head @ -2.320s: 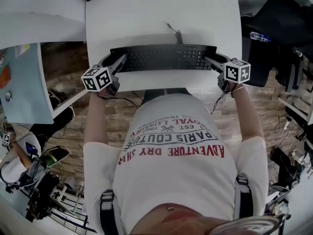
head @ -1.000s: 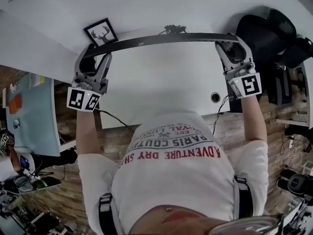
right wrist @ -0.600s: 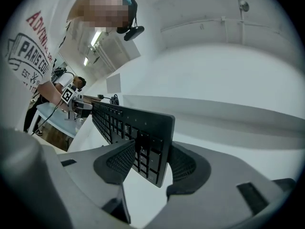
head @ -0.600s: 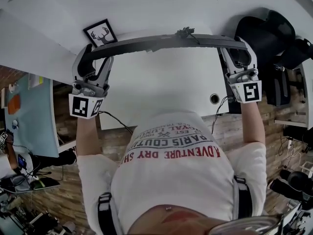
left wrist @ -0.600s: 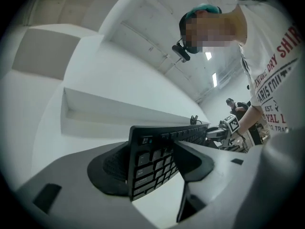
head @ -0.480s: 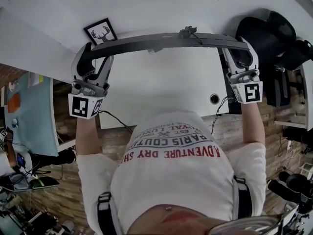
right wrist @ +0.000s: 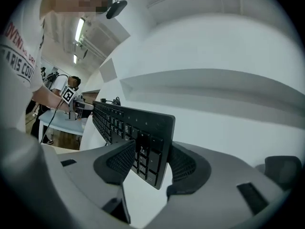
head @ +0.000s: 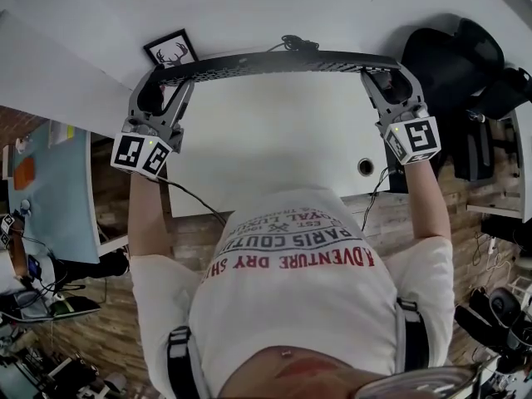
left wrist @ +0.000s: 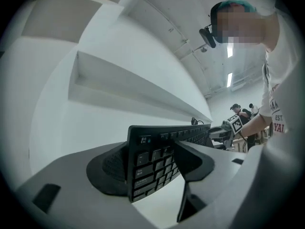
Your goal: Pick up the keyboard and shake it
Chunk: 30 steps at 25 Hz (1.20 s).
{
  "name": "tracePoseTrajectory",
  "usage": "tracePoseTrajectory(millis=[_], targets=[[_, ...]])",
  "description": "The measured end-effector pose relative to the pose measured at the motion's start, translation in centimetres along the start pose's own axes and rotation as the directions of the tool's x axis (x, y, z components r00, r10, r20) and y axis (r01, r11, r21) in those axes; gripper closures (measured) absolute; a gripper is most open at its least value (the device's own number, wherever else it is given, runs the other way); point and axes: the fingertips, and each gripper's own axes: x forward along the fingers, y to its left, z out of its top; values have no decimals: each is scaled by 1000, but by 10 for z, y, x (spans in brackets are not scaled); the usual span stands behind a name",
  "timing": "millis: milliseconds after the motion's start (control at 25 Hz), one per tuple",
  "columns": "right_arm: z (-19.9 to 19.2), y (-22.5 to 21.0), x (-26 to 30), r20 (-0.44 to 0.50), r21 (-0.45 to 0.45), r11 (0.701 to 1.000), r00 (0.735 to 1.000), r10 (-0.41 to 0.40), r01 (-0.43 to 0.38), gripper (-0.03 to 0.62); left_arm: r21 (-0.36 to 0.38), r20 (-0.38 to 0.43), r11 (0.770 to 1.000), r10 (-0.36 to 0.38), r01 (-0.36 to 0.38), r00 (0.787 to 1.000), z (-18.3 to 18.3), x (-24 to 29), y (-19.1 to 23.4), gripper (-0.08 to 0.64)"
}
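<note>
White desk [head: 274,140] fills the middle of the head view, with pale wall behind it and brick-patterned floor [head: 91,339] seen beyond its near edge. Above the far half of this desk, the black keyboard [head: 274,63] is held clear of the top. Its long axis is laid crosswise, roughly parallel to the desk's far edge, with the right end carried slightly lower in the picture. The key face is turned upward and is seen at a shallow angle, so only a thin band of keys can be made out from above.

The Esc end is clamped by the left gripper [head: 164,80], whose ribbed pads are pressed on the key face and on the underside. The opposite short end is gripped in the same way by the right gripper [head: 384,75], as shown in the right gripper view. From each gripper view, the keyboard is seen stretching away toward the other gripper.

A cable [head: 291,44] is seen bunched at the middle of the keyboard's rear edge. A small framed deer picture [head: 171,51] is stood at the desk's far left corner, just beside the left gripper. A round cable hole [head: 366,166] is cut near the desk's near right edge. A black chair [head: 453,52] is placed off the desk's right side, and a teal board [head: 50,189] off its left side.
</note>
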Motion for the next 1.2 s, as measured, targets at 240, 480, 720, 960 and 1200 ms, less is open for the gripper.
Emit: tracePoseTrajectory(millis=[240, 480, 720, 960, 1200], targets=[[14, 21, -2, 39, -114, 991, 997, -66, 70, 370, 20, 61, 999, -28, 26, 998, -3, -9, 16, 267], [58, 50, -22, 244, -147, 973, 960, -139, 179, 370, 45, 75, 995, -87, 84, 993, -1, -33, 16, 267], [55, 62, -40, 231, -226, 946, 957, -178, 231, 370, 64, 71, 991, -120, 115, 990, 0, -42, 13, 262], [54, 56, -32, 205, -184, 962, 965, -161, 200, 368, 60, 57, 993, -103, 100, 993, -4, -38, 13, 262], [44, 48, -13, 137, -141, 980, 983, -118, 138, 365, 19, 12, 997, -75, 75, 997, -15, -32, 18, 262]])
